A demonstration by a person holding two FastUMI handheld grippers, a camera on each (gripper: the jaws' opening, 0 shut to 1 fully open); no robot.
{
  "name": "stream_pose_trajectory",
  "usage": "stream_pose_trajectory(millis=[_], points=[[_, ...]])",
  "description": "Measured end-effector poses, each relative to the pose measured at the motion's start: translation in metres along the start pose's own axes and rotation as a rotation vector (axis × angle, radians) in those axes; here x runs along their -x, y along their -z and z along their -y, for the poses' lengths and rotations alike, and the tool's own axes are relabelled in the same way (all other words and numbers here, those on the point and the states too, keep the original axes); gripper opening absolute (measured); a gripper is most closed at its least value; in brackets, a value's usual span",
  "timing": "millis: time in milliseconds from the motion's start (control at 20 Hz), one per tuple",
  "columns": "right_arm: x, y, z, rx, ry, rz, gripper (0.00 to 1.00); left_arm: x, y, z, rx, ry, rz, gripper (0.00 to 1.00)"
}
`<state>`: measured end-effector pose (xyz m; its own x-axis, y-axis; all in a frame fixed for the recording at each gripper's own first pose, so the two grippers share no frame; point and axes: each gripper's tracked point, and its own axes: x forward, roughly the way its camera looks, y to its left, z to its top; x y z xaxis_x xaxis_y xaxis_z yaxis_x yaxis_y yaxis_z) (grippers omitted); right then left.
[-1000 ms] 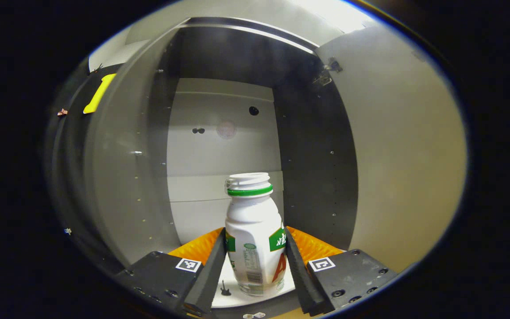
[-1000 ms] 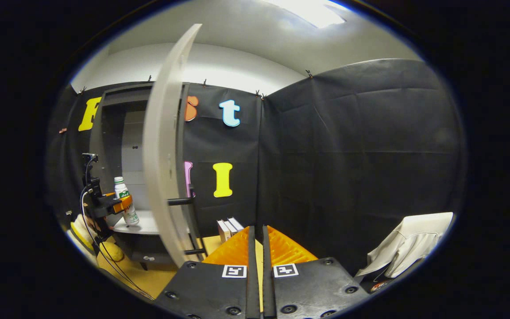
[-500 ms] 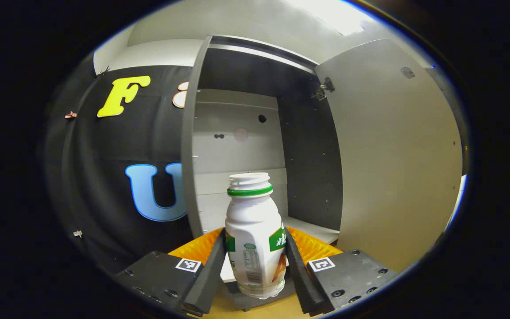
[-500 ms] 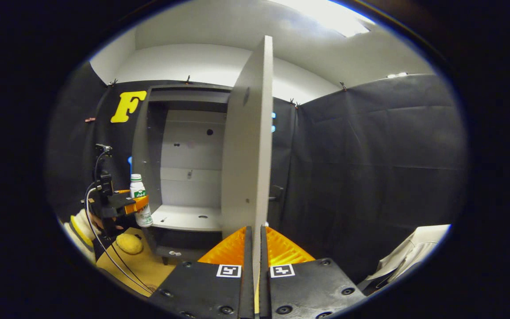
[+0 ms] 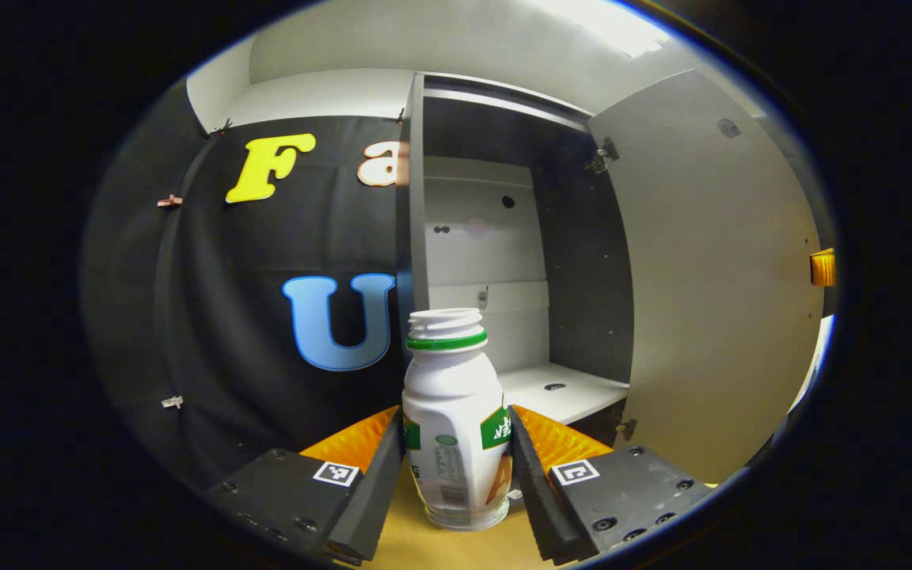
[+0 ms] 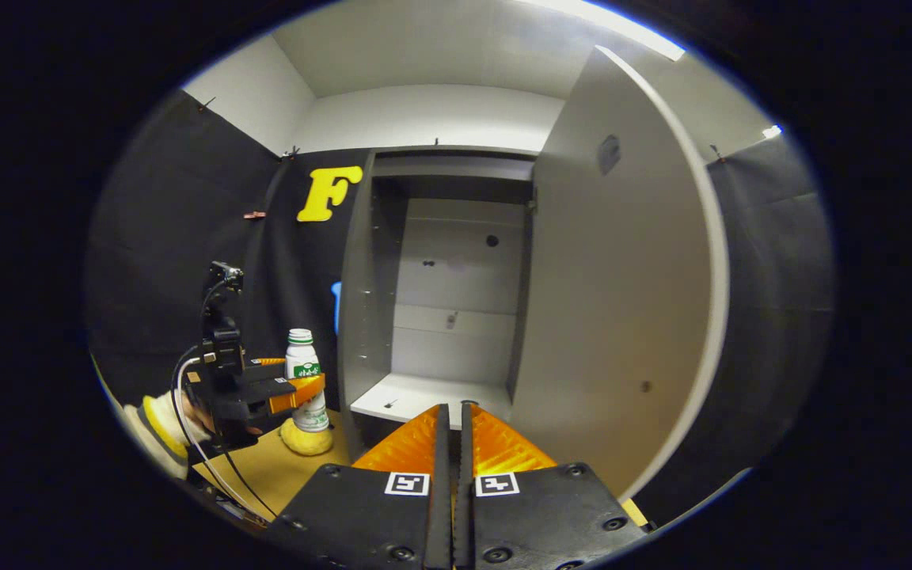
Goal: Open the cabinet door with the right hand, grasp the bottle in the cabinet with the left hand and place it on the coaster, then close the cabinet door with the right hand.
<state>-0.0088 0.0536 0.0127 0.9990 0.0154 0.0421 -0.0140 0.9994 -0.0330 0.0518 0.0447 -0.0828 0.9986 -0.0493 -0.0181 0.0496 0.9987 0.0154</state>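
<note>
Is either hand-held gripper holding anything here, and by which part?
The left hand-held gripper holds the bottle by its lower body, one finger on each side. The right hand-held gripper is shut and empty.

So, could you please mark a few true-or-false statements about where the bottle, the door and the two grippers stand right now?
1. The left gripper is shut on the bottle. True.
2. The bottle stands on the cabinet shelf. False: it is held outside the cabinet, over the coaster.
3. The door is open. True.
4. The right gripper holds the door. False: its fingers are shut on nothing.
5. The bottle lies on its side. False: it is upright.
</note>
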Motion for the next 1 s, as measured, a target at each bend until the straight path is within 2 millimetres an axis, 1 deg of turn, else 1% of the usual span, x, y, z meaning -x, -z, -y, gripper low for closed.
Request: stream_pose_trajectory(millis=[50,150,200,250,300,400,450,500,550,600,700,750,850,1000], points=[[-0.012,0.006,-0.005,0.002,-0.027,-0.008,0.06,0.006,0.009,-0.001,0.015,-0.021,-0.013,0.74],[-0.024,0.021,-0.028,-0.021,-0.131,-0.019,0.07,0.021,0.027,-0.004,0.031,-0.071,-0.041,0.74],[-0.032,0.028,-0.04,-0.031,-0.172,-0.024,0.24,0.03,0.035,-0.008,0.028,-0.106,-0.057,0.73],[-0.035,0.035,-0.044,-0.042,-0.202,-0.023,0.4,0.04,0.042,-0.013,0.021,-0.142,-0.071,0.74],[-0.047,0.041,-0.044,-0.039,-0.212,-0.019,0.52,0.049,0.048,-0.016,0.014,-0.172,-0.076,0.74],[-0.059,0.055,-0.05,-0.056,-0.238,-0.018,0.77,0.066,0.063,-0.021,0.012,-0.223,-0.084,0.74],[-0.064,0.063,-0.055,-0.075,-0.248,-0.02,0.8,0.075,0.072,-0.022,0.015,-0.245,-0.087,0.74],[-0.072,0.074,-0.058,-0.089,-0.254,-0.024,0.91,0.082,0.081,-0.024,0.019,-0.267,-0.09,0.74],[-0.079,0.085,-0.06,-0.094,-0.25,-0.03,0.95,0.087,0.092,-0.026,0.026,-0.287,-0.094,0.74],[-0.086,0.098,-0.057,-0.096,-0.236,-0.029,0.99,0.092,0.105,-0.027,0.034,-0.307,-0.094,0.74],[-0.099,0.118,-0.055,-0.091,-0.199,-0.005,0.98,0.099,0.129,-0.027,0.055,-0.34,-0.071,0.74],[-0.103,0.129,-0.051,-0.079,-0.163,0.004,0.98,0.1,0.148,-0.027,0.066,-0.359,-0.069,0.74],[-0.113,0.151,-0.05,-0.053,-0.131,0.026,0.98,0.101,0.182,-0.023,0.071,-0.386,-0.07,0.74],[-0.117,0.177,-0.058,-0.048,-0.122,0.058,0.98,0.102,0.233,-0.016,0.028,-0.405,-0.084,0.74]])
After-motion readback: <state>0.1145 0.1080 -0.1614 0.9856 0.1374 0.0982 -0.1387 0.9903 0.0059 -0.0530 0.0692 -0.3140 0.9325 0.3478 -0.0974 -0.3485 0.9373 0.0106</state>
